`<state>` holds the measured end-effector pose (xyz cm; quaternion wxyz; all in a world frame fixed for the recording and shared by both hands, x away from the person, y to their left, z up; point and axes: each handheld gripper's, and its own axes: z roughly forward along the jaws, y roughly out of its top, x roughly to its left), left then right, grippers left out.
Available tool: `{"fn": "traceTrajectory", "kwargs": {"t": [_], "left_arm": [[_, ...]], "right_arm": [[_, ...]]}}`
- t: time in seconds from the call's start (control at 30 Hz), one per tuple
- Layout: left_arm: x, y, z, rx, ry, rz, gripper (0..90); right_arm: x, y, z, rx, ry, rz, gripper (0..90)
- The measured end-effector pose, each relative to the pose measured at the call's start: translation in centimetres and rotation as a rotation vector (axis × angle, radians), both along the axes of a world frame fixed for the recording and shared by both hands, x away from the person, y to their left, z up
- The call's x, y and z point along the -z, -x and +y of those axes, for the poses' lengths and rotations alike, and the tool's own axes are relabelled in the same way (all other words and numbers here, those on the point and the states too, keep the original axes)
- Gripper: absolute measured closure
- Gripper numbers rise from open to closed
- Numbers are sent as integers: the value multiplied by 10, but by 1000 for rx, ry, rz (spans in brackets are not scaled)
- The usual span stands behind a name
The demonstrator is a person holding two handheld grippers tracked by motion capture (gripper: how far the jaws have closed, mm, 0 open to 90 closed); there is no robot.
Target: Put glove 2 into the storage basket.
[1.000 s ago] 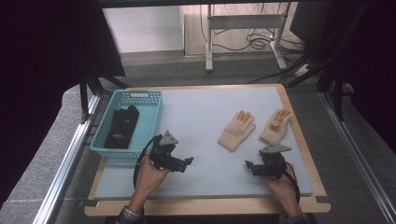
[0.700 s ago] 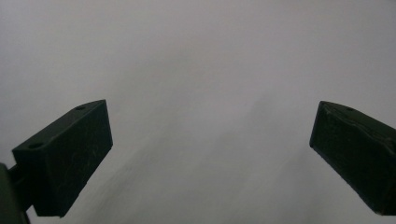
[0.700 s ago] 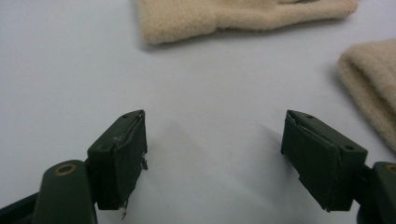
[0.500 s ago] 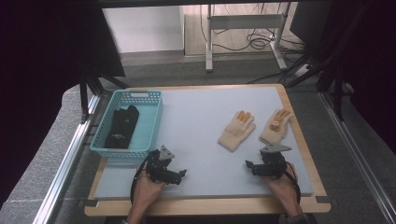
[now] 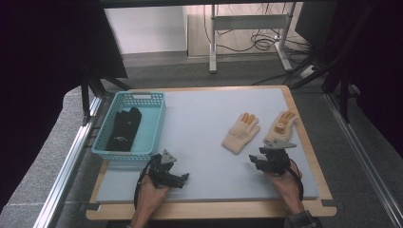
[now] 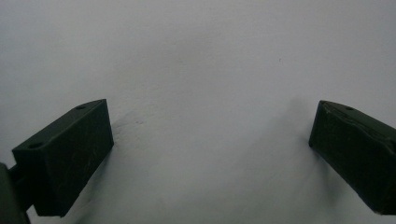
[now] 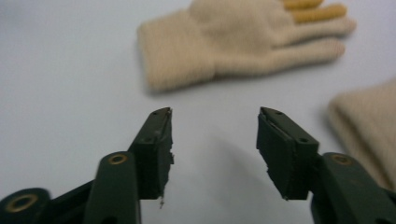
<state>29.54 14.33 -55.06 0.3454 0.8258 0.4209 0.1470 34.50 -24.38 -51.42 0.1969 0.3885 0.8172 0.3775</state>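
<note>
The right gripper (image 7: 212, 135), jaws just narrowing on nothing, sat short of the left glove (image 7: 243, 39) and beside the right glove (image 5: 281, 127). The left gripper (image 6: 210, 154) gaped empty over the mat (image 5: 199, 123). Closing early would probably pinch air.

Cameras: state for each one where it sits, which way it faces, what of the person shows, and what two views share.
High view: above the person's side, looking forward and down at the table; both forearms show.
Left gripper view: on the left hand-held gripper, facing the bare mat.
Right gripper view: on the right hand-held gripper, facing the cream glove.
Shared: high and right gripper views show that glove.
</note>
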Motion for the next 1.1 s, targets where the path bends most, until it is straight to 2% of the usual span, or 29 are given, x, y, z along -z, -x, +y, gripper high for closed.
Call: {"fn": "traceTrajectory", "kwargs": {"t": [0.1,0.23,0.33,0.47,0.6,0.73,0.77,0.83,0.9,0.97,1.1], "left_arm": [[0,0,0,-1,0,-1,0],[0,0,0,-1,0,-2,0],[0,0,0,-1,-1,-3,0],[0,0,0,1,-4,-3,0],[0,0,0,-1,-1,-4,0],[0,1,0,-1,-2,-4,0],[0,0,0,0,-3,-5,0],[0,1,0,-1,-3,-4,0],[0,0,0,4,-10,-3,0],[0,1,0,1,-5,-4,0],[0,0,0,4,-10,-3,0]], "right_arm": [[-7,-15,6,-1,-14,9,523],[-15,-38,16,1,-29,21,526],[-21,-57,27,28,-30,23,424],[-21,-82,39,90,-41,65,322],[-12,-100,53,135,-22,92,258],[0,-113,66,161,-7,110,240],[3,-114,68,159,-4,113,248],[10,-113,75,153,46,85,317],[11,-110,77,139,52,66,426],[10,-109,78,123,68,67,480],[9,-107,75,73,70,53,523]]}}
